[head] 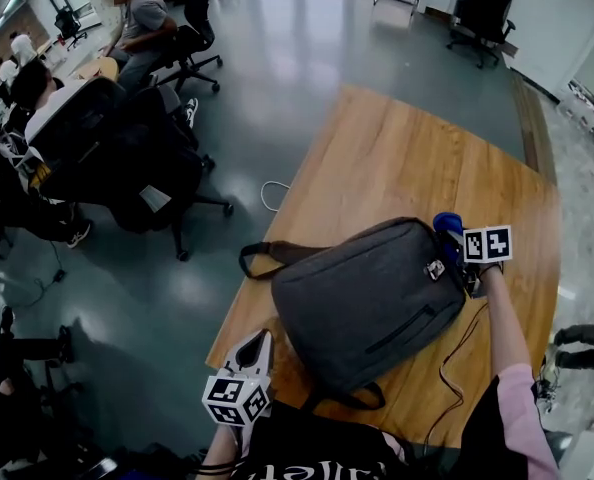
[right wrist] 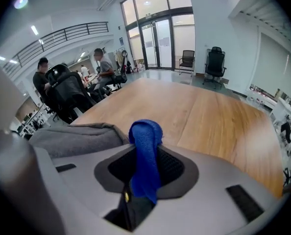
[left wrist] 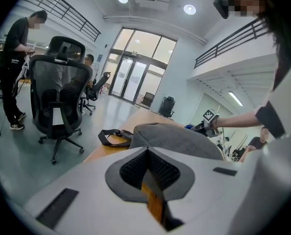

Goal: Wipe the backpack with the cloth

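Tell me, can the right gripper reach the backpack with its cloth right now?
Probably yes: the right gripper, shut on the blue cloth, sits beside the top of the grey backpack, with nothing between them.

From up here, most of the blue cloth (head: 447, 225) is hidden behind the right gripper (head: 458, 242) and backpack (head: 367, 303). The table's (head: 407, 158) near edge vanishes under the person's torso.

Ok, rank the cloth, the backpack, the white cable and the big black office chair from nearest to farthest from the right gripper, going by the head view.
1. cloth: clamped in the right gripper.
2. backpack: on the table, just left of that gripper.
3. white cable: looped by the table's left edge.
4. black office chair: on the floor, far left.
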`<action>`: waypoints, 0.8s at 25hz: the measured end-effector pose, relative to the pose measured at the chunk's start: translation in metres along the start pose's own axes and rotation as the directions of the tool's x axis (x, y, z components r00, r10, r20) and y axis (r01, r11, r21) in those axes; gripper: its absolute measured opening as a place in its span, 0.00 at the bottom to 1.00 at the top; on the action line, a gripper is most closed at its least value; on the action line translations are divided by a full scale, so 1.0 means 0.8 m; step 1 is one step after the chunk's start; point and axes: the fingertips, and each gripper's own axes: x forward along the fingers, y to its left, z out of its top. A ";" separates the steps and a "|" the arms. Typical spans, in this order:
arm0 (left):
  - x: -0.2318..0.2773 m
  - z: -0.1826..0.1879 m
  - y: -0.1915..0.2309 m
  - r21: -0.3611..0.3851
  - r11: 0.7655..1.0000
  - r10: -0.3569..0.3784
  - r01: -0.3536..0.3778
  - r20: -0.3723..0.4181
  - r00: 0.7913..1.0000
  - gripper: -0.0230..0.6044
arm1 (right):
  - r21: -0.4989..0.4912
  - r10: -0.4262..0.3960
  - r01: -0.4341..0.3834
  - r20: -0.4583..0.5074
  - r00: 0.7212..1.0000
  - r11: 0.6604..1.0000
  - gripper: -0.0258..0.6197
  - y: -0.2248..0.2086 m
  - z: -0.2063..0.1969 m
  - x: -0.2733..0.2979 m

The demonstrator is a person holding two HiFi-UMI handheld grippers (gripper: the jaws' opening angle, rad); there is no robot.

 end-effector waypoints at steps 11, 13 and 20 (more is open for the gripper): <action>0.020 0.007 0.016 -0.007 0.999 -0.045 0.045 0.003 0.999 0.03 | -0.190 0.045 -0.056 -0.061 0.997 0.980 0.20 0.068 0.065 0.037; 0.020 0.008 0.015 -0.010 0.998 -0.054 0.054 0.004 0.999 0.03 | -0.229 0.022 -0.040 -0.081 0.996 0.973 0.20 0.076 0.071 0.040; 0.017 0.004 0.015 -0.024 0.998 -0.065 0.066 0.014 0.998 0.03 | -0.424 0.085 -0.142 -0.149 0.985 0.895 0.20 0.170 0.083 0.051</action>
